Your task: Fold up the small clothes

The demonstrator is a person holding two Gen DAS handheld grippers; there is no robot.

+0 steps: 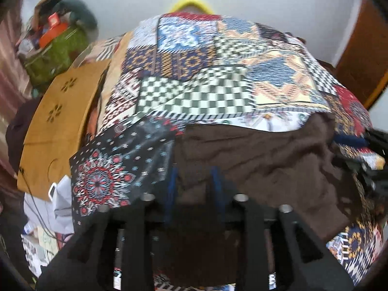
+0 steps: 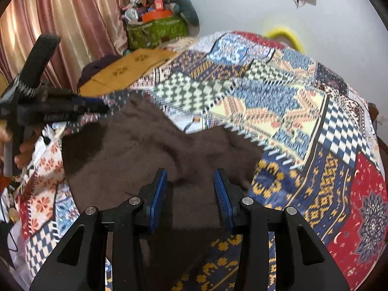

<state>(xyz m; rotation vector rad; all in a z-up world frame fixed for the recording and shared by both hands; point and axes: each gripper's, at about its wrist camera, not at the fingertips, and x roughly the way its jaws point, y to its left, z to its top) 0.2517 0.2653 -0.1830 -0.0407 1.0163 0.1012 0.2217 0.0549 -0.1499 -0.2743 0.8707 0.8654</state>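
Observation:
A dark brown garment [image 1: 254,160] [image 2: 135,150] lies rumpled on a patchwork bedspread [image 1: 194,92] [image 2: 266,101]. My left gripper [image 1: 195,186] hovers over the garment's near edge. Its blue pads [image 1: 173,189] stand apart, with brown cloth showing between and behind them, not pinched. In the right wrist view the left gripper [image 2: 104,109] points at the garment's far left corner, with a hand [image 2: 24,150] on its handle. My right gripper [image 2: 190,189] is open over the garment's near side, cloth lying under the gap. It shows blurred at the right edge of the left wrist view [image 1: 359,150].
A mustard cloth with flower cut-outs [image 1: 55,121] [image 2: 126,68] lies at the bed's far left. Behind it stands a green bag [image 1: 55,51] [image 2: 157,29] piled with items. Pink curtains [image 2: 60,24] hang on the left, and a yellow loop [image 1: 191,3] [image 2: 286,36] sits beyond the bed.

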